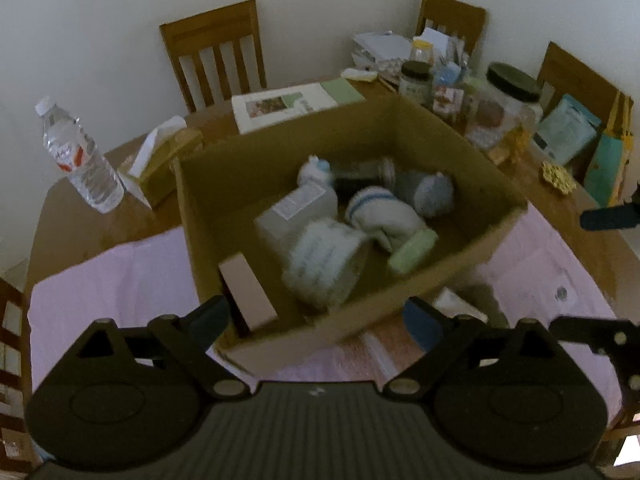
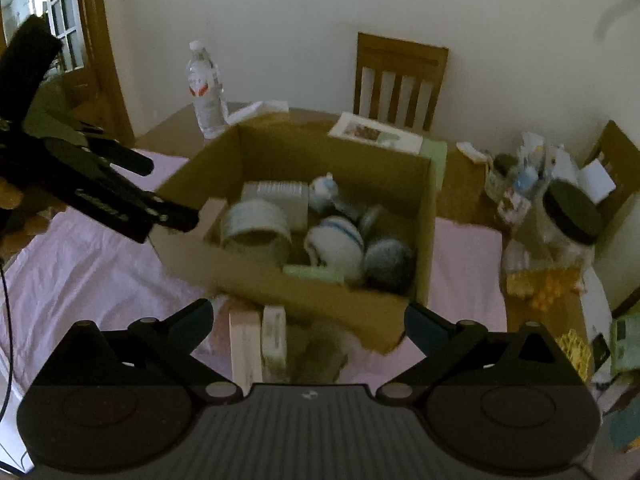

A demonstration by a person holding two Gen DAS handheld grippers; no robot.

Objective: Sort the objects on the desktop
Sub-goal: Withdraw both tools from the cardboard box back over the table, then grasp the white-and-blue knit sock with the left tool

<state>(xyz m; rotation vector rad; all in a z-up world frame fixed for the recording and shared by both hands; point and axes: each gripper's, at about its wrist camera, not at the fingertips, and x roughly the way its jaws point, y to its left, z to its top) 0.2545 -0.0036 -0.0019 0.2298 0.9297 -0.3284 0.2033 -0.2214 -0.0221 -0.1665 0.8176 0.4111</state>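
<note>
Mostly done, by the look of it: cardboard box [image 1: 248, 184] sits mid-table on a pink cloth [image 1: 104, 280], w/ rolled socks [image 1: 384, 216], a tape roll [image 2: 256, 228], a green bar [image 1: 412, 250] and a clear container inside. Left gripper [image 1: 316, 316] hangs over the box's near wall, tongs apart, nothing btwn them. Right gripper [image 2: 308, 320] likewise wide apart & empty, above a pale wooden block [image 2: 244, 344] and a small white box [image 2: 274, 336] just outside the box. Next pick prob. those two: come down square, close on the narrow faces.
</note>
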